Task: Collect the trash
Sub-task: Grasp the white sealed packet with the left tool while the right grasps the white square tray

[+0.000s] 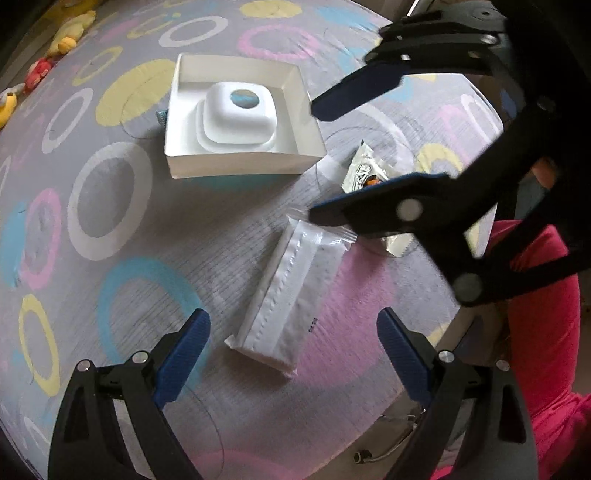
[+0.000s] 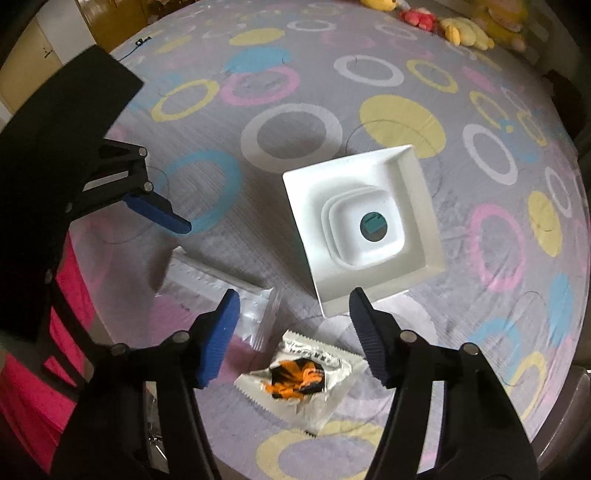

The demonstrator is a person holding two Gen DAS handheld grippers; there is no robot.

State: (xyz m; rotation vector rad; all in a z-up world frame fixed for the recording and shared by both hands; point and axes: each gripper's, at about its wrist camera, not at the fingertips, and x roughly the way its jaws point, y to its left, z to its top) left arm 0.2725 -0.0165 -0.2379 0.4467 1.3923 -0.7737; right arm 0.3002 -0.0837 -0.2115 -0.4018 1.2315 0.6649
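Observation:
A long white plastic packet [image 1: 291, 291] lies on the patterned cloth, straight ahead of my open left gripper [image 1: 293, 317], between its fingertips and below them. It also shows in the right wrist view [image 2: 225, 291]. A white wrapper with an orange and black print [image 2: 301, 376] lies under my open right gripper [image 2: 295, 299]; in the left wrist view this wrapper [image 1: 360, 171] is partly hidden by the right gripper [image 1: 317, 162]. A white square box [image 1: 236, 114] holding a white rounded insert sits behind both; it also shows in the right wrist view [image 2: 364, 229].
The table is covered by a grey cloth with coloured rings [image 2: 295, 136]. Plush toys [image 1: 70, 37] lie at its far edge, also seen in the right wrist view [image 2: 465, 29]. A person's pink clothing [image 1: 543, 332] is at the near side.

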